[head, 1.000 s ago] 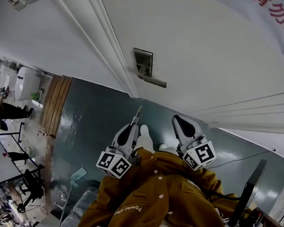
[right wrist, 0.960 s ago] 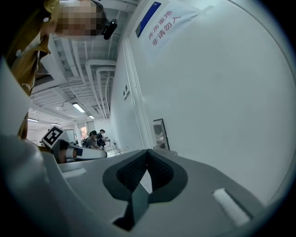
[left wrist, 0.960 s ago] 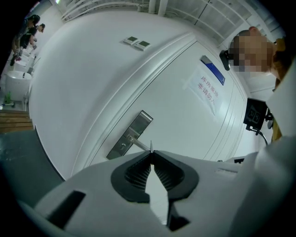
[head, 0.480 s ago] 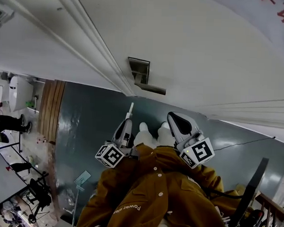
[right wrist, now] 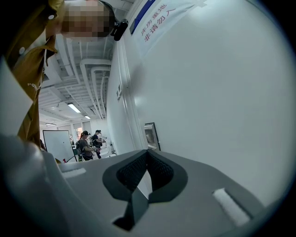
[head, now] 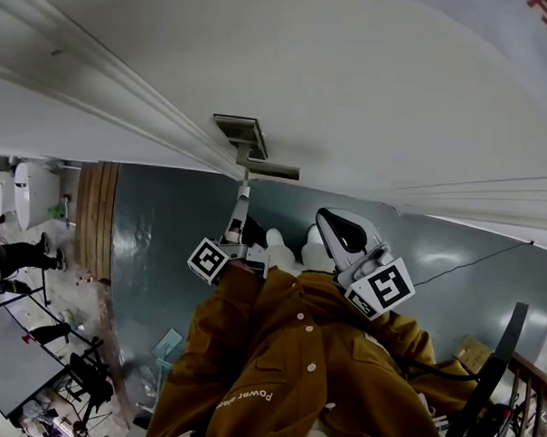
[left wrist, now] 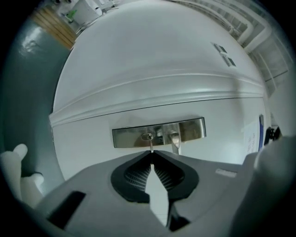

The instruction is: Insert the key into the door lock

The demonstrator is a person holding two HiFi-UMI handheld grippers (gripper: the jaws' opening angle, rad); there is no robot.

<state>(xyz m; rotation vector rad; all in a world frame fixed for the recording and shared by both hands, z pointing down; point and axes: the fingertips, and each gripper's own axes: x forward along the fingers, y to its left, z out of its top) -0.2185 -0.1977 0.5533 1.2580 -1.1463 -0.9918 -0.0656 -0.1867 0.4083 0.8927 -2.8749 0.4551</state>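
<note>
Pinching the thin key (left wrist: 151, 146) between closed jaws, the left gripper (left wrist: 151, 152) held its tip just at the keyhole (left wrist: 147, 136) of the metal lock plate (left wrist: 194, 128), beside the lever handle (left wrist: 175, 139); whether it had entered was unclear. The right gripper (right wrist: 147, 152) hung alongside, jaws together on nothing, close to the white door (right wrist: 222, 92), whose panel spread beyond both.

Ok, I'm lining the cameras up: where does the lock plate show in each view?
Head view: lock plate upper centre, just above the key.
Left gripper view: lock plate dead centre, beyond the key.
Right gripper view: lock plate near centre, small, seen side-on.
Shared landmark: the white door around it.
</note>
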